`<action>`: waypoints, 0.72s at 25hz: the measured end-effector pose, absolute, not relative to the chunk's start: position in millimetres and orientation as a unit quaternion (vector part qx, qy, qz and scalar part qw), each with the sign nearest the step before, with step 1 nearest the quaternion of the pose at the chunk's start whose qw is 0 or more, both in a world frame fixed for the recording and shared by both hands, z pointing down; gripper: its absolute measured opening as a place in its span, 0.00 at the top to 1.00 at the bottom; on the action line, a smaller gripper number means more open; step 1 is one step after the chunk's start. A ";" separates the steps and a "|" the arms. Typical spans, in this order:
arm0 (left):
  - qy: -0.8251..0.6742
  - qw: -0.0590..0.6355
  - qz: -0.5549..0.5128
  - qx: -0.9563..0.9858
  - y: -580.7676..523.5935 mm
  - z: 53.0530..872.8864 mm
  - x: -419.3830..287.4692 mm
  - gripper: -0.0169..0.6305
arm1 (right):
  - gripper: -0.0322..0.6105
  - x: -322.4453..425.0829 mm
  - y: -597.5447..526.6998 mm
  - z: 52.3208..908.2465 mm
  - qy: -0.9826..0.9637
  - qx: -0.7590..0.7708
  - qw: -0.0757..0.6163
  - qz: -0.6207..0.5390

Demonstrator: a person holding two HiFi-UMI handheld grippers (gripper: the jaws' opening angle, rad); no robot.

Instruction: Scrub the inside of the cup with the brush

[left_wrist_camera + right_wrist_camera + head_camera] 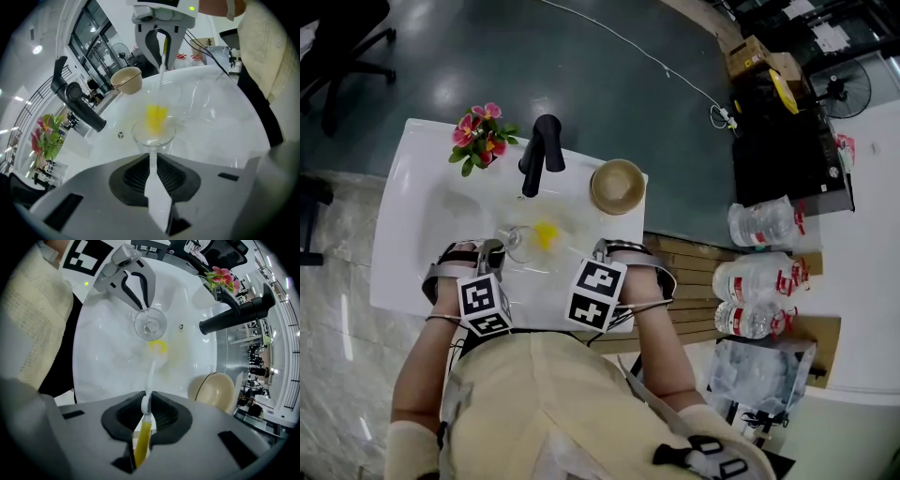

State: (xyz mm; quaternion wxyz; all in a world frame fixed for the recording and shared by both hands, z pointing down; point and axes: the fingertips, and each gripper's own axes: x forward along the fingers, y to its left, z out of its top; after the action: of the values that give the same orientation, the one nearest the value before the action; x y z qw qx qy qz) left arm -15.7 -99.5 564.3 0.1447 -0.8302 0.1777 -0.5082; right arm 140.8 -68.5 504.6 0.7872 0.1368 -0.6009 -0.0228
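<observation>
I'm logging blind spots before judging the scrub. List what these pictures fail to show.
The brush: yellow head blurred in the right gripper view, so whether it sits inside the glass is unclear there.
Residue in the glass: too faint in every view.
Labels on the bottles: too small to read in the head view.
What holds the flowers: hidden by the blooms in the head view.

clear cup; brush with yellow bristles, white handle; white sink; black faucet; beige bowl; pink flowers, green leaves; black-and-white square-patterned marker cubes
</observation>
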 end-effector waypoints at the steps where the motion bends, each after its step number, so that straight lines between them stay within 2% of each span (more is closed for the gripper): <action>1: 0.182 0.136 -0.506 -0.832 -100.6 563.0 -15.5 0.89 | 0.87 137.2 -63.5 505.9 -0.608 0.129 0.783 -0.021; 18: 0.213 0.075 -0.503 -0.834 -110.8 562.5 -20.7 0.89 | 0.88 89.2 -51.3 494.1 -0.661 0.106 0.741 -0.056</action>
State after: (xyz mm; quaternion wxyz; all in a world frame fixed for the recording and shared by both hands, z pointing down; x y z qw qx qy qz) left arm -20.7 -110.8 562.5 0.0746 -0.8341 0.2128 -0.5035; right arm 89.2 -51.3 494.1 0.7406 0.1064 -0.6611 -0.0560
